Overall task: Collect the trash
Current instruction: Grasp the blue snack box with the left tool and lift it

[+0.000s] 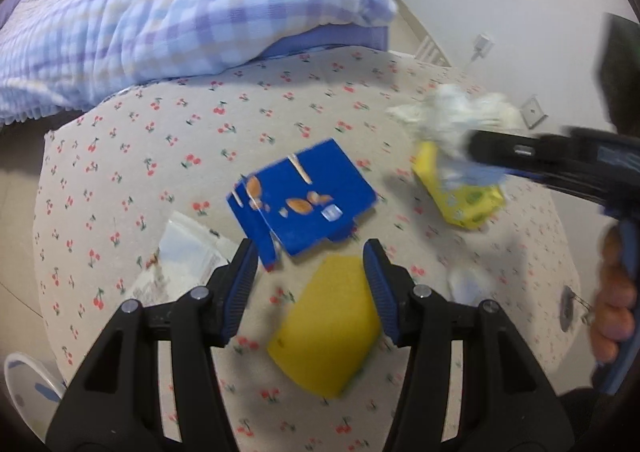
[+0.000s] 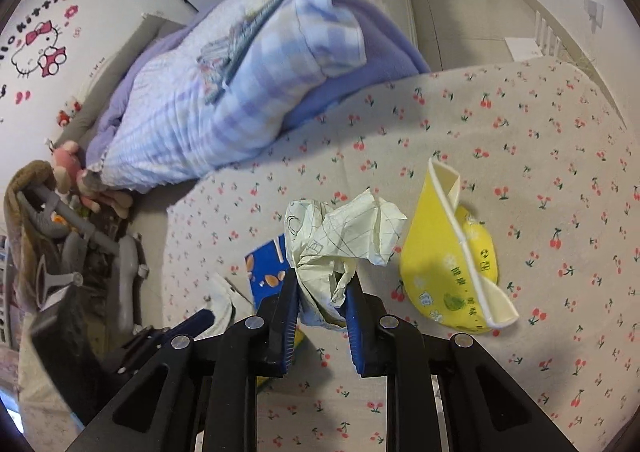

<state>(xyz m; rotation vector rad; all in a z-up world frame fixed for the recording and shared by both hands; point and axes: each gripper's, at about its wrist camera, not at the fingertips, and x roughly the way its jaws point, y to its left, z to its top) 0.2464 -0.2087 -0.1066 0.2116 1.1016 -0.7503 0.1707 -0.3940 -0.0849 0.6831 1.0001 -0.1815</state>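
Cherry-print bedsheet [image 2: 500, 139], crumpled pale paper [image 2: 344, 236]

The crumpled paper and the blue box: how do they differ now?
The crumpled paper is pale and wadded; the blue box is flattened and deep blue. The paper is clamped in the right gripper; the box lies untouched on the cherry-print sheet. The box carries nut shells; the paper carries nothing.
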